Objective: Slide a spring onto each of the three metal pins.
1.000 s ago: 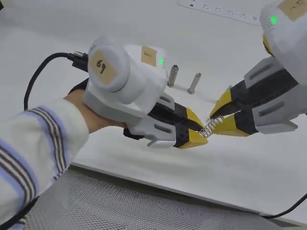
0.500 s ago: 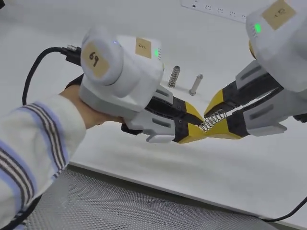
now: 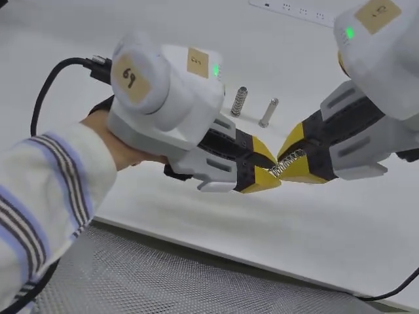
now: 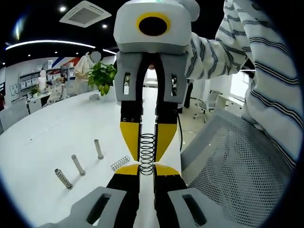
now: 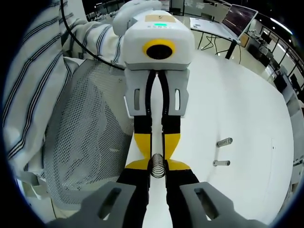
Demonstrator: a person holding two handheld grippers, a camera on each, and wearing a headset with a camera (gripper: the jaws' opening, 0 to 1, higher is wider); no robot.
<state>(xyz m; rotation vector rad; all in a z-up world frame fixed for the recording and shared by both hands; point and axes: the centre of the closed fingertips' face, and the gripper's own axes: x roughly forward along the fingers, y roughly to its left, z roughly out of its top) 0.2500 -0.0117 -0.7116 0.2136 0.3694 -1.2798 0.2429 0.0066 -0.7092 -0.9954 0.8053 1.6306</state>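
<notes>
A small steel spring [image 3: 286, 163] hangs in the air above the white table [image 3: 340, 229], pinched between both grippers. My left gripper [image 3: 270, 180] grips one end of the spring [image 4: 147, 153]. My right gripper [image 3: 286, 169] faces it tip to tip and is shut on the other end, where the spring [image 5: 157, 166] shows end-on. Behind them on the table stand a pin wearing a spring [image 3: 239, 101] and a bare pin [image 3: 268, 112]. The left gripper view shows the sprung pin [image 4: 63, 179], two bare pins [image 4: 78, 165] [image 4: 98, 148] and a loose spring [image 4: 120, 163] lying beside them.
A grey mesh surface [image 3: 163, 281] lies below the table's near edge. A power strip [image 3: 294, 12] sits at the far edge. A black cable [image 3: 49, 91] trails from the left gripper. People and a potted plant [image 4: 102, 76] are far off across the table.
The two grippers have closed in on each other, so less of the spring shows between their tips. The pins on the table have not moved.
</notes>
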